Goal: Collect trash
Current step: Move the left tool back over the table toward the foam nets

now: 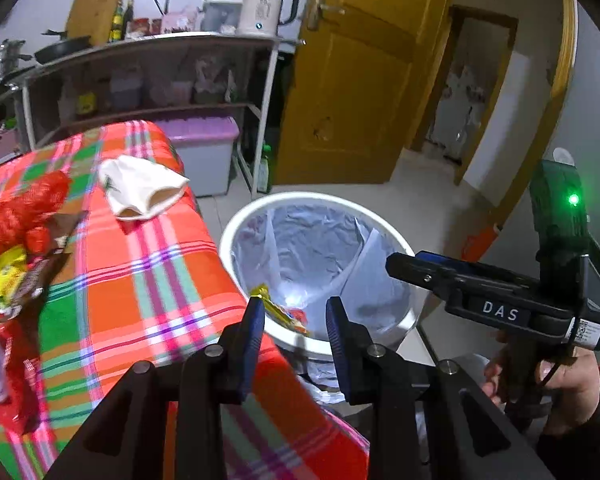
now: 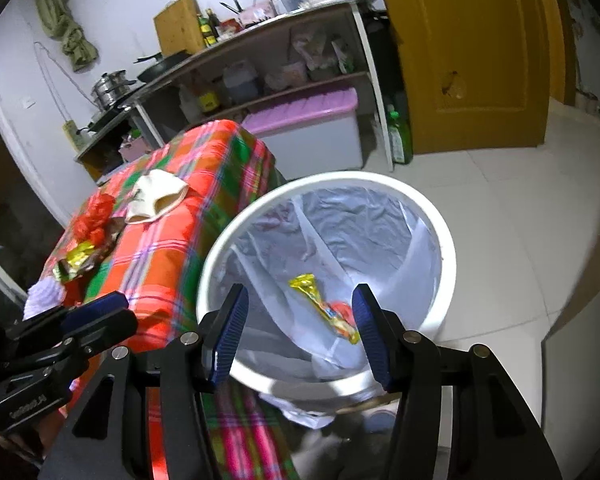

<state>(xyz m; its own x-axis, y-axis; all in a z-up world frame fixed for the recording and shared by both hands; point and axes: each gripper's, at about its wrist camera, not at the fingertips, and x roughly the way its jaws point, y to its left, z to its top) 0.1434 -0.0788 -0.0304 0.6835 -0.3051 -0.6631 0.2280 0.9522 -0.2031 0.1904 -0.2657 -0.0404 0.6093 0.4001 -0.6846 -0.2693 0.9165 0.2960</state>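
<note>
Right wrist view: the right gripper (image 2: 298, 330) hangs over the round white plastic bin lined with a clear bag (image 2: 440, 216), jaws wide and empty; a yellow foil snack wrapper (image 2: 324, 308) lies inside at frame centre. Left wrist view: the left gripper (image 1: 296, 326) is partly open, holding nothing. More crumpled red and yellow wrappers (image 1: 24, 232) sit at left on the plaid orange tablecloth (image 1: 160, 280).
</note>
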